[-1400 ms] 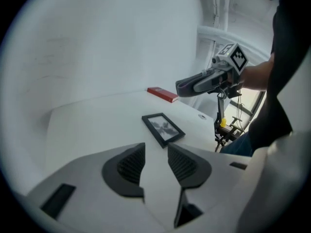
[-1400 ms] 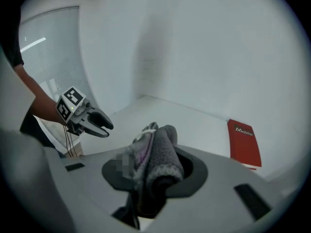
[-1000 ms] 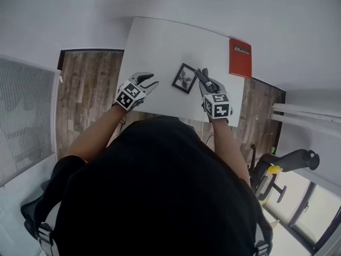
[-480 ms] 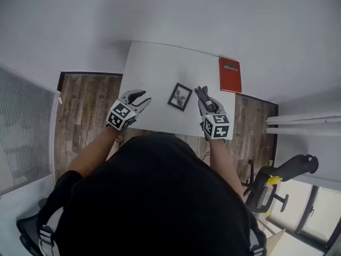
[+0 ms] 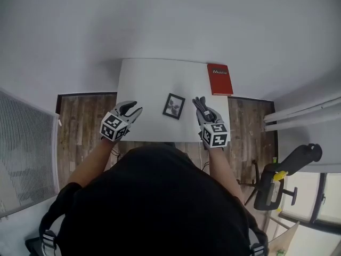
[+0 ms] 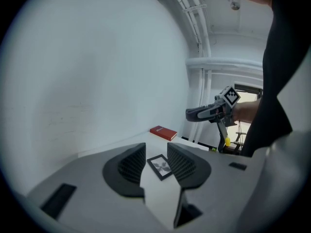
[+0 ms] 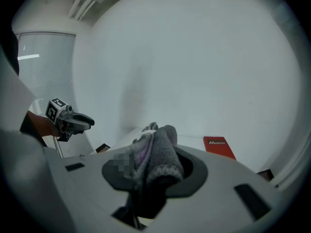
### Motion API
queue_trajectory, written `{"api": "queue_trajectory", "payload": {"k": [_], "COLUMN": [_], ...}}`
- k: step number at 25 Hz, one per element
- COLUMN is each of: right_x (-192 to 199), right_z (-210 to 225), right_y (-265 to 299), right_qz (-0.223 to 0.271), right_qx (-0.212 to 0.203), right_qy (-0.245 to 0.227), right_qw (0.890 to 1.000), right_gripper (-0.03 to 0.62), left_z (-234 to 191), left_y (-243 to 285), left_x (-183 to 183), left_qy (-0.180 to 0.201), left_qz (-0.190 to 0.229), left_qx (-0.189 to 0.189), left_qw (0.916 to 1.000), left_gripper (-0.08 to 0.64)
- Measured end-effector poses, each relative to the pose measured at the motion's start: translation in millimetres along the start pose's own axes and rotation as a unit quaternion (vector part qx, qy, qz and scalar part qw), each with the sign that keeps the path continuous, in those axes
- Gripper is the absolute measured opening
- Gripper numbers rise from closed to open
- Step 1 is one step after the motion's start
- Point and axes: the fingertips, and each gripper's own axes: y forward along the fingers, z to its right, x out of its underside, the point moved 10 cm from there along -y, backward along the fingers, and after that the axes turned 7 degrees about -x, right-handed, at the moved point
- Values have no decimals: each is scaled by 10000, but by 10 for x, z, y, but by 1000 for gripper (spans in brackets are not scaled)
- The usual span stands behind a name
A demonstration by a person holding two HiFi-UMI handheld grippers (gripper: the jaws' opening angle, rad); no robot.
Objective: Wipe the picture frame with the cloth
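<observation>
The small black picture frame [image 5: 173, 106] lies flat near the middle of the white table [image 5: 144, 76]. My right gripper [image 5: 198, 101] hovers to the right of the frame, above the table's near edge. It is shut on a bunched grey cloth [image 7: 158, 149] that sticks out past the jaws. My left gripper [image 5: 132, 110] hangs off the table's near left corner, its jaws closing slightly with nothing between them. In the left gripper view the picture frame [image 6: 160, 166] shows through the gap, far below on the table. Neither gripper touches the frame.
A red book [image 5: 219, 79] lies at the table's far right corner. A white wall stands right behind the table. A ribbed white radiator [image 5: 21, 159] is at the left. At the right are white pipes [image 5: 303, 116] and a black-and-yellow exercise machine [image 5: 282, 172] on the wooden floor.
Both grippers have lifted up and drawn back from the table. The right gripper, which was right beside the frame with the cloth, now stands clear of it. The table looks smaller and farther away.
</observation>
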Motion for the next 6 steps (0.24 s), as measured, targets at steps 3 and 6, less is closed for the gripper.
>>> {"api": "queue_trajectory", "payload": {"k": [3, 6], "right_x": [17, 46], "right_z": [37, 41], "right_y": [-62, -107], "right_qz": [53, 73], "right_qx": [91, 155], "right_qy": [50, 91], "right_qw": [9999, 9998], "right_gripper": [117, 117], "left_z": [-5, 7], "left_y": [7, -4], "left_x": [-19, -2], "left_qy": [-9, -53], "left_qz": [2, 6], "left_qx": [26, 54], "left_qw": [10000, 10000], "left_gripper": [141, 135]}}
